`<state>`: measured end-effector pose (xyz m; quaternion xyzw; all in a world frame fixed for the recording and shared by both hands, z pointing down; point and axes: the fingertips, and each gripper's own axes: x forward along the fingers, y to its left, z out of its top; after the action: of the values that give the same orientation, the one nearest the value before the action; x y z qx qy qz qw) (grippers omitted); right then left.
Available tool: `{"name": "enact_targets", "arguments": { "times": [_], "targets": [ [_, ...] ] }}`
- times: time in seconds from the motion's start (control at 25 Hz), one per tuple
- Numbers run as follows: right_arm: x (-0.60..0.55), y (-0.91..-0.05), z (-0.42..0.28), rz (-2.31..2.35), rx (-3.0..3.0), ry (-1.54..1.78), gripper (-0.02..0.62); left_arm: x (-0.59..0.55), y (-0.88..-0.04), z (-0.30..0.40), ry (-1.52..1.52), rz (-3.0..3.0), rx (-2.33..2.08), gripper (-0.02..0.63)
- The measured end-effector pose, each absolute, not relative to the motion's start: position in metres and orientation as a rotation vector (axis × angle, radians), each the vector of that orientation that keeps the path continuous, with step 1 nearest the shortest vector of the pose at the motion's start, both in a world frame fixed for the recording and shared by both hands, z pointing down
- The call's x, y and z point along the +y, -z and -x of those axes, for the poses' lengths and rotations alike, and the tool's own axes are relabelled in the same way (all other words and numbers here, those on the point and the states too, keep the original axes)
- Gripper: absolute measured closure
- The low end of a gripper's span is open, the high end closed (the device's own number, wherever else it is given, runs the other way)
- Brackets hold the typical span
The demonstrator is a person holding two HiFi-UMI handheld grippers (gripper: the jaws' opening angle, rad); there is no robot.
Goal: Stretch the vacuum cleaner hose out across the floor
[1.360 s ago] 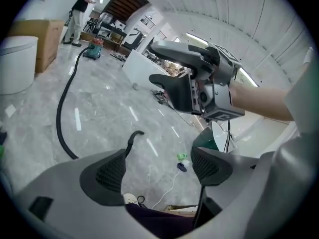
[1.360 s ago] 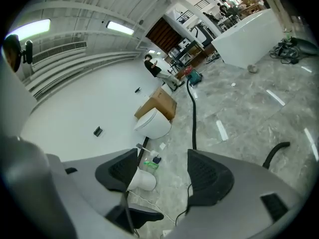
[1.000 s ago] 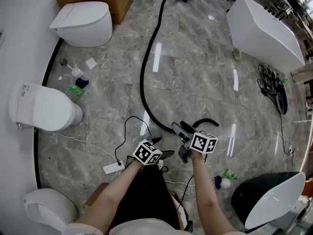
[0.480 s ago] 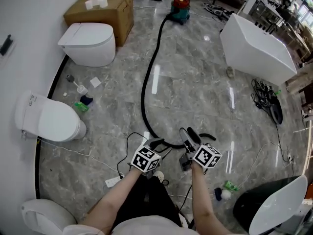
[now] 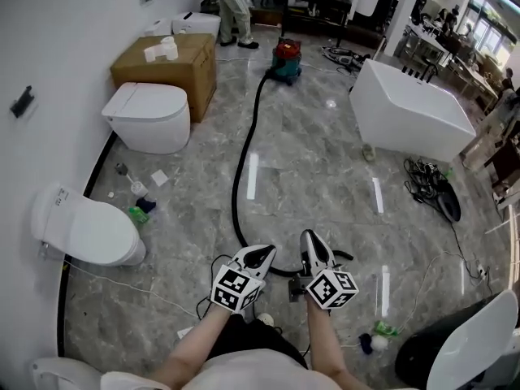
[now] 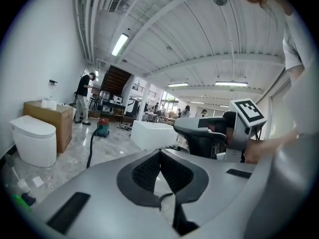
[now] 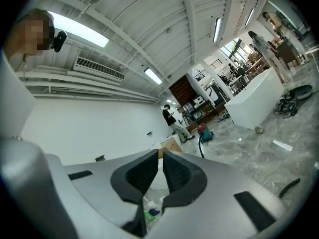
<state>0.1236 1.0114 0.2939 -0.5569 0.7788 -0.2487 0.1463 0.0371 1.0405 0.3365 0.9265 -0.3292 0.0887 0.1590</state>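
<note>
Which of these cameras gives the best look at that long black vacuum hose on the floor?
The head view: the hose shows nearly whole, curving from the vacuum cleaner towards the person. The left gripper view catches only the far stretch by the cleaner; the right gripper view, a short sliver.

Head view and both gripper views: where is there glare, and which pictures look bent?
Head view: white streaks of glare lie on the glossy grey marble floor. Left gripper view: strong wide-angle bending, dark corners. Right gripper view: the same bending, and the long white ceiling lamp is washed out.
</note>
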Motion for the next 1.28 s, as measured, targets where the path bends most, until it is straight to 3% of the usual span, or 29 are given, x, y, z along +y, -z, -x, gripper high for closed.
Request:
{"name": "enact_targets", "arguments": {
  "times": [0.44, 1.28],
  "targets": [
    [1.047, -0.248, -0.113, 1.726, 2.349, 0.486, 0.569, 1.053, -0.261, -0.051, -0.149, -2.803, -0.985, 0.597],
    [1.074, -0.263, -0.094, 1.799, 2.346, 0.472, 0.578, 1.073, -0.28, -0.04, -0.194, -2.778, -1.024, 0.597]
  ]
}}
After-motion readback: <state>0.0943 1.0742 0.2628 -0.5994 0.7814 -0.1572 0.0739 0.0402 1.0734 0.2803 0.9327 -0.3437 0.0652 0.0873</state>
